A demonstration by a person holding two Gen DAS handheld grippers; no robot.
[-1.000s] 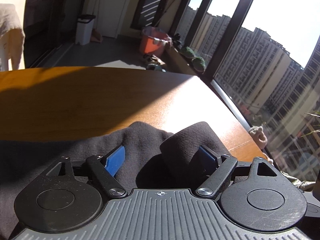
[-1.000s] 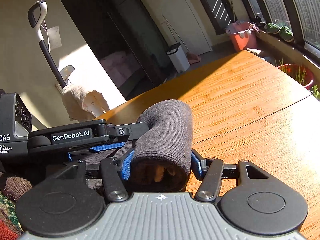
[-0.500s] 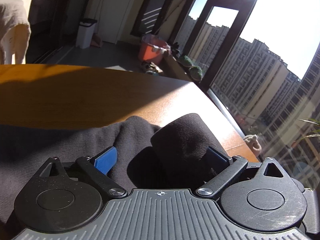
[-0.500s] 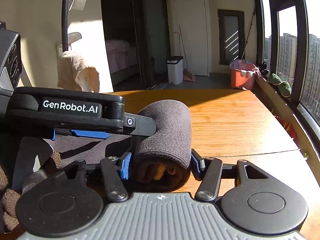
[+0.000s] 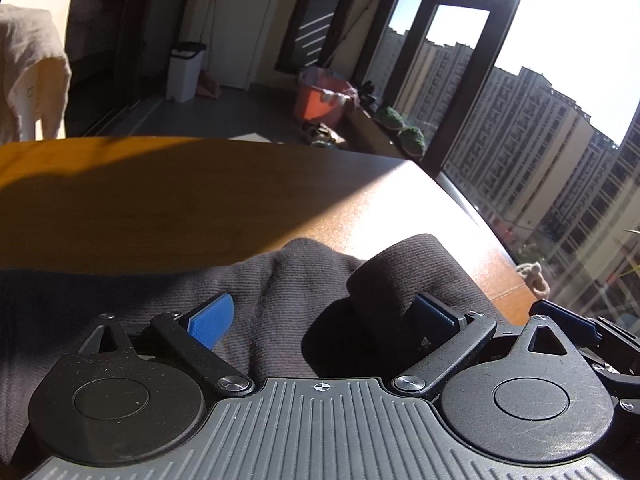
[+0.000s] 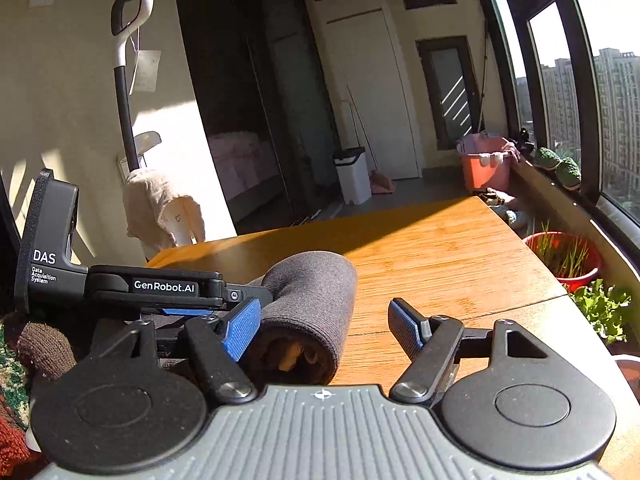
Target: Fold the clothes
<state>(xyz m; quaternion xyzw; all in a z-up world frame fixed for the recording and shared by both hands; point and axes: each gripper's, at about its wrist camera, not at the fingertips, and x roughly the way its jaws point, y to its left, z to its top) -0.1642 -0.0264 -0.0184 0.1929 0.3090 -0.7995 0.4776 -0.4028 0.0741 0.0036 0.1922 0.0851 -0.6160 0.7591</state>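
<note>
A dark grey garment [image 5: 280,288] lay on the wooden table [image 5: 160,200], near its window-side edge, one end wound into a thick roll [image 6: 316,300]. The left gripper [image 5: 324,316] sat low over the cloth with its blue-padded fingers [image 5: 212,316] spread wide; loose folds bulged up between them and the roll's rounded end leaned against the right-hand finger, but nothing was clamped.

In the right wrist view the right gripper [image 6: 324,328] also stood with its fingers apart. The roll rested against the left finger [image 6: 240,328], while the other finger [image 6: 404,328] was clear of the fabric, with bare table showing between. The left gripper's black body, lettered in white, lay just beside the roll on its left.

Sunlight fell across the far part of the table, while the near part lay in shadow. Beyond it stood a white bin [image 6: 352,176] and an orange bucket [image 6: 484,168] by the window.
</note>
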